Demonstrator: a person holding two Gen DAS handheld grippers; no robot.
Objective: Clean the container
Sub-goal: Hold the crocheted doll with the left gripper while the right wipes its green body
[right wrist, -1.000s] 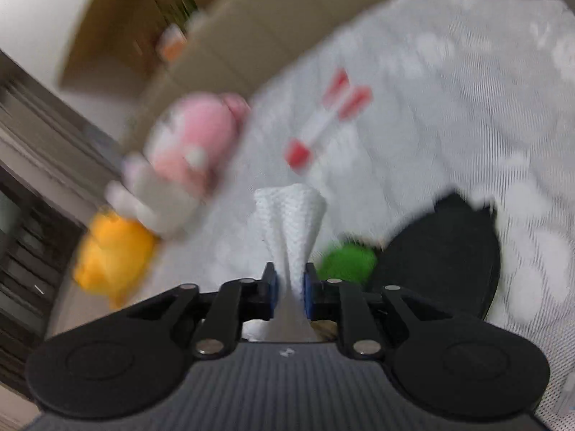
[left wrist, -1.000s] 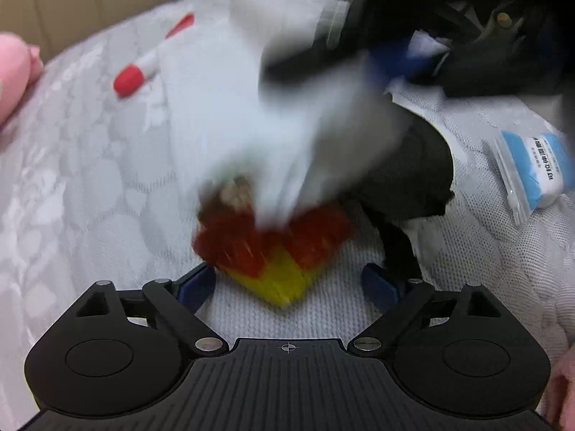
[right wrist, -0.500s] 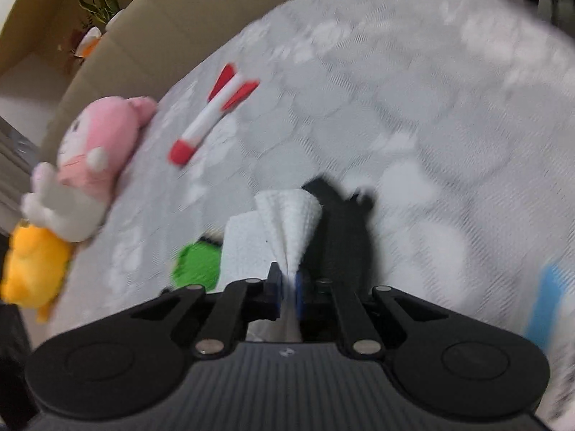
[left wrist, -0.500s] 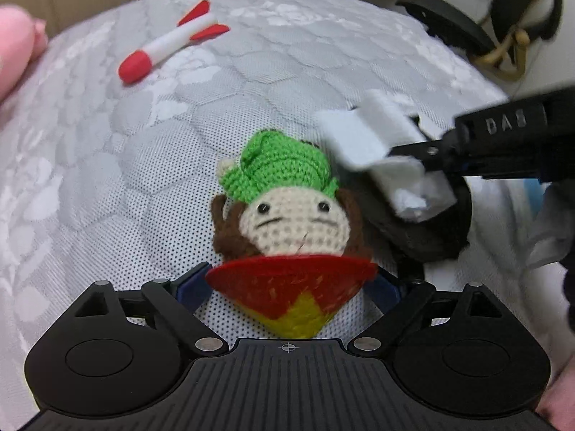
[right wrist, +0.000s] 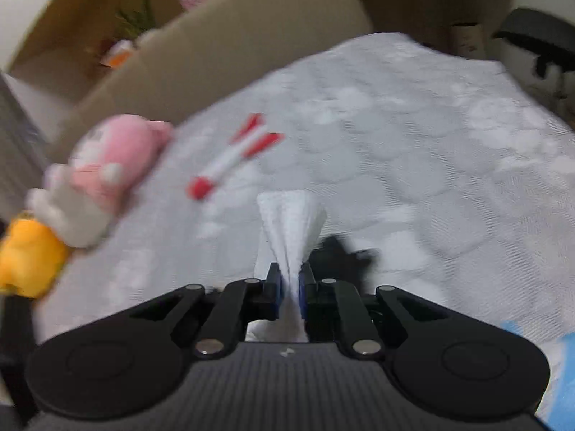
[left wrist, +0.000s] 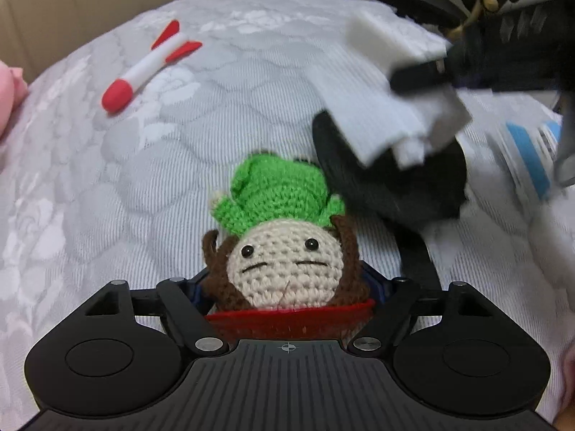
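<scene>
A crocheted doll (left wrist: 284, 248) with a green hat, brown hair and a red base lies on the quilted cover between the fingers of my left gripper (left wrist: 285, 287). The jaws are closing and the blue pads touch the doll's brown sides. A black container (left wrist: 395, 186) lies just right of the doll, with a black strap running down from it. My right gripper (right wrist: 289, 283) is shut on a folded white wipe (right wrist: 291, 222). In the left wrist view the right gripper (left wrist: 399, 79) holds the wipe (left wrist: 370, 107) over the container's upper rim, blurred.
A red and white toy rocket (left wrist: 143, 72) lies at the far left on the quilted cover (left wrist: 251, 107). A pink plush (right wrist: 107, 172) and a yellow plush (right wrist: 25, 262) sit at the left edge by a cardboard wall (right wrist: 215, 54). A blue and white packet (left wrist: 532, 158) lies at right.
The right gripper has swung the wipe off the doll and rightward over the black container. The doll, uncovered, now sits deeper between the left jaws, which have narrowed onto it.
</scene>
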